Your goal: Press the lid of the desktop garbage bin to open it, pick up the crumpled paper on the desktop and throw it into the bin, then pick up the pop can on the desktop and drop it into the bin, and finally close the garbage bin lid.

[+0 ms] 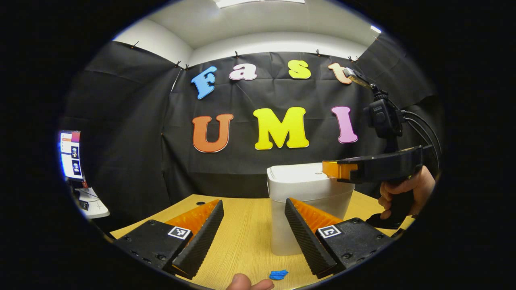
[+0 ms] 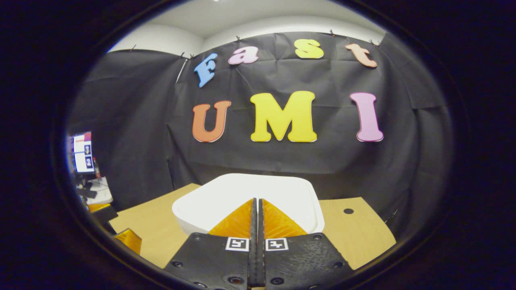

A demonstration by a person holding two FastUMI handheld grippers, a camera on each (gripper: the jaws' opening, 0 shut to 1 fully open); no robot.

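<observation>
The white desktop bin (image 1: pixel 308 201) stands on the wooden table (image 1: pixel 242 241) with its lid (image 2: pixel 242 193) down. In the left gripper view, a hand (image 1: pixel 407 189) holds my right gripper (image 1: pixel 325 169) level at the lid's right side. In the right gripper view its fingers are shut with nothing between them, the tips (image 2: pixel 256 200) low over the lid's near part. I cannot tell whether they touch it. My left gripper (image 1: pixel 253 201) is open and empty, just in front of the bin. A small blue crumpled scrap (image 1: pixel 278 274) lies on the table below the left gripper.
A fingertip (image 1: pixel 250 284) shows at the bottom edge beside the blue scrap. A lit monitor (image 1: pixel 70 155) and a white side table (image 1: pixel 92 205) stand off to the left. The tabletop has a small round hole (image 2: pixel 348 210) to the right of the bin.
</observation>
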